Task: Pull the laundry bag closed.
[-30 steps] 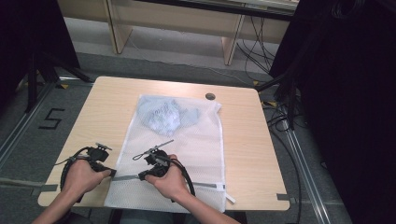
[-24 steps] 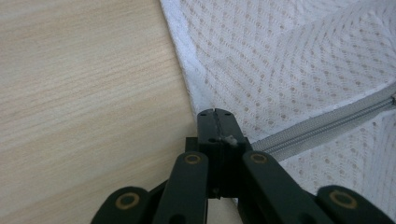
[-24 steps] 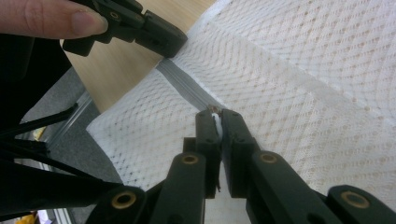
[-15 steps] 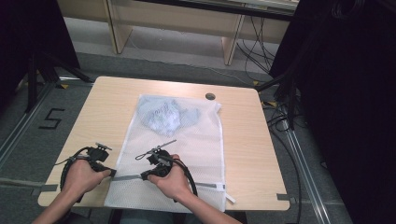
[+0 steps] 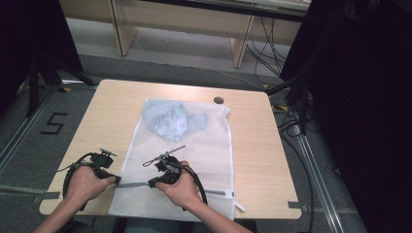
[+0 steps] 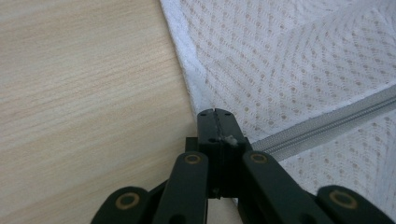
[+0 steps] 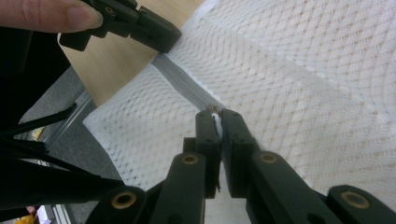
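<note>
A white mesh laundry bag (image 5: pixel 194 160) lies flat on the wooden table (image 5: pixel 107 111), with its near end hanging a little over the edge closest to the person. Inside, up at the far end, there is a crumpled pale blue cloth (image 5: pixel 170 119). A grey zipper (image 5: pixel 133 184) runs across the bag near the person's end. The left gripper (image 5: pixel 112 179) is pressed together at the bag's left edge, right where the zipper starts, and in the left gripper view its 2 black jaws are closed on the hem (image 6: pixel 212 114) there. The right gripper (image 5: pixel 151 183) sits a bit further along the zipper; in the right gripper view its jaws are nearly together with a small white bit (image 7: pixel 215 122) pinched between them, which I think is the zipper pull, though it is too small to be sure. This bag looks very light and floppy. It will bunch up and slide on the smooth table if it is pulled from 1 side only, so it needs holding at 2 spots. The mesh is thin and could snag or stretch. The best places to hold look like the thick hem and the zipper tape, not the open netting. The cloth inside is soft and will shift about
</note>
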A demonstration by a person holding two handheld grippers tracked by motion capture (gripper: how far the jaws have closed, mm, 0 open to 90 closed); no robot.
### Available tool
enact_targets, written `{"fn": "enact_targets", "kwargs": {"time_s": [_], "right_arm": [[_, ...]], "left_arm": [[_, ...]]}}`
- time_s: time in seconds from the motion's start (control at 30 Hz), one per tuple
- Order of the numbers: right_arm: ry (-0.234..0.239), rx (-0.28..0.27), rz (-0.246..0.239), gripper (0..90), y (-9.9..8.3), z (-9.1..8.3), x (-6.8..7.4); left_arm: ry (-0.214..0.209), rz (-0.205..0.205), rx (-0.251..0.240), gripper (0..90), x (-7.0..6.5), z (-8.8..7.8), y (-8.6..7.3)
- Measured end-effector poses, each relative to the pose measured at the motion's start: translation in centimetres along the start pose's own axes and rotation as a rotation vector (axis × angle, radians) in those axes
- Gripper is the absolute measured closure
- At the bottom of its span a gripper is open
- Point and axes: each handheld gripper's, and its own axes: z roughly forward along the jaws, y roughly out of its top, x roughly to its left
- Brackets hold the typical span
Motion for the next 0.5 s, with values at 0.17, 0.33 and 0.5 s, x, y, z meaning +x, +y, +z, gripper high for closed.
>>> {"fn": "enact_targets", "kwargs": {"time_s": [0.17,0.33,0.5], "right_arm": [[-0.005,-0.001,-0.002,87.1,-0.08,-0.12,-0.09],[-0.007,0.002,0.003,87.1,-0.13,-0.27,-0.17],[-0.008,-0.004,-0.008,87.1,-0.28,-0.31,-0.27]], "left_arm": [[0.000,0.000,0.001,89.9,0.01,-0.01,0.01],[0.001,-0.006,-0.004,90.0,-0.03,0.04,0.00],[0.005,-0.012,-0.010,90.0,-0.10,0.10,0.00]]}}
